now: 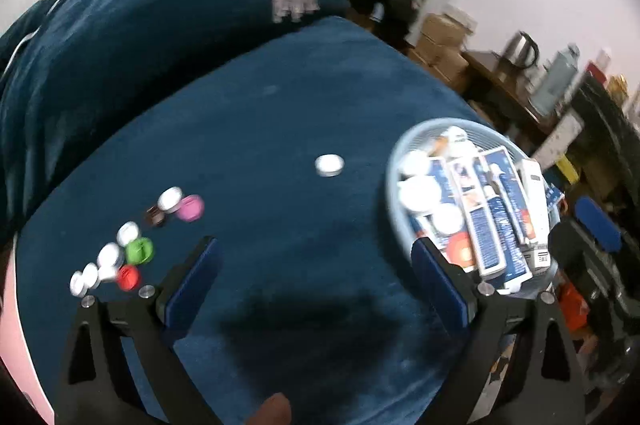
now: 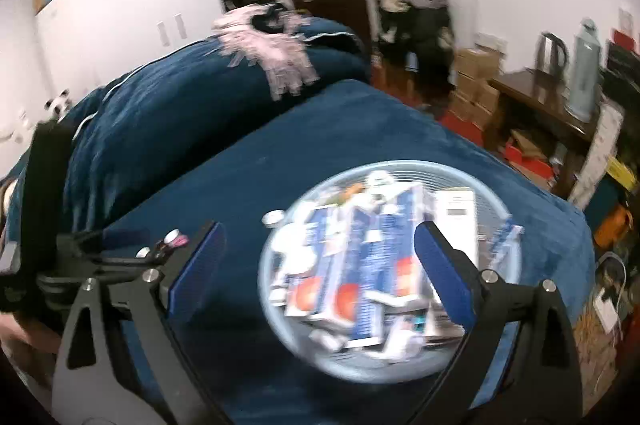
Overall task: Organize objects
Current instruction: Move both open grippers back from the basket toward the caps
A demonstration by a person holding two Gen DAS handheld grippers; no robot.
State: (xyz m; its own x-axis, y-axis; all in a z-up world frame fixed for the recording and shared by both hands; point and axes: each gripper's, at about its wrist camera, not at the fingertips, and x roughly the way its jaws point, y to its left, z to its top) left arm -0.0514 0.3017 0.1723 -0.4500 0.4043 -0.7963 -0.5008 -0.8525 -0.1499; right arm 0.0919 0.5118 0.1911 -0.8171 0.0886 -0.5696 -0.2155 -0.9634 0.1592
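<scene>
1. The light blue basket stands on the dark blue bed cover, at the right side of the left wrist view. It already holds several blue-and-white boxes and some white round lids or jars; the boxes seem to be four or five, but blur makes the count unsure.
2. I judge that the task is about half done: the basket is rather full, but small things are left on the cover.
3. One white round cap lies alone between the basket and the group at the left, well apart from both.
4. The group holds about five white caps, one pink, one green, one red and one dark brown piece, close together.
5. The left gripper has its fingers spread wide and nothing is between them; it hangs over bare cover.
6. The right gripper has its fingers also spread wide, above the basket, and they pinch nothing.
</scene>
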